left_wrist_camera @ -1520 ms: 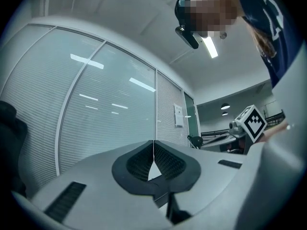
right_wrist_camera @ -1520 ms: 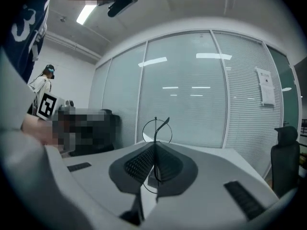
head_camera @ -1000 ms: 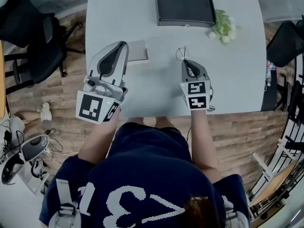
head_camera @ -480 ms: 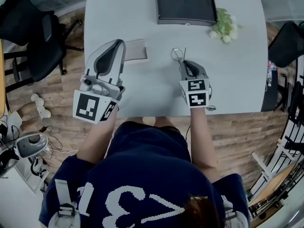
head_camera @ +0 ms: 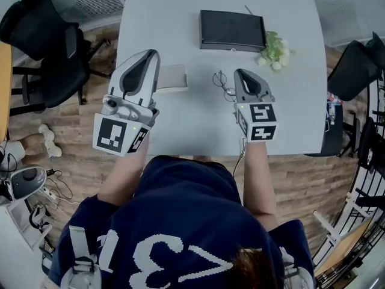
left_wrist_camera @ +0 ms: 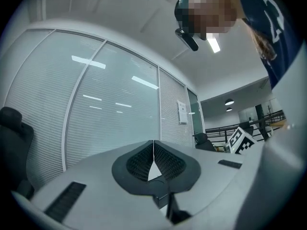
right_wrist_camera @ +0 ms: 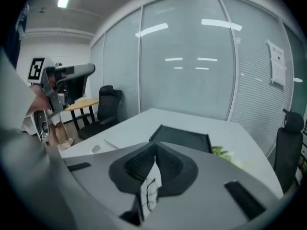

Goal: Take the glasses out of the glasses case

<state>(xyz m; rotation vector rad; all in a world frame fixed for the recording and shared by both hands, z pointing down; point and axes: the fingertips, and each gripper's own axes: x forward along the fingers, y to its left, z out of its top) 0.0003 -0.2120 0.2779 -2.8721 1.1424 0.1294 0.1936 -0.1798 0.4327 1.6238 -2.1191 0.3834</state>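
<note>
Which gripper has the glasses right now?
The right gripper: its shut jaws pinch the glasses. The left gripper is shut on nothing, over by the grey case.

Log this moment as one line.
left gripper: shut, empty | right gripper: shut | glasses: out, beside right gripper | glasses case: on table by left gripper

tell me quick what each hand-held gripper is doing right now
Left hand-held gripper: closed, nothing between its jaws.
Right hand-held gripper: closed on the thin wire-framed glasses.
</note>
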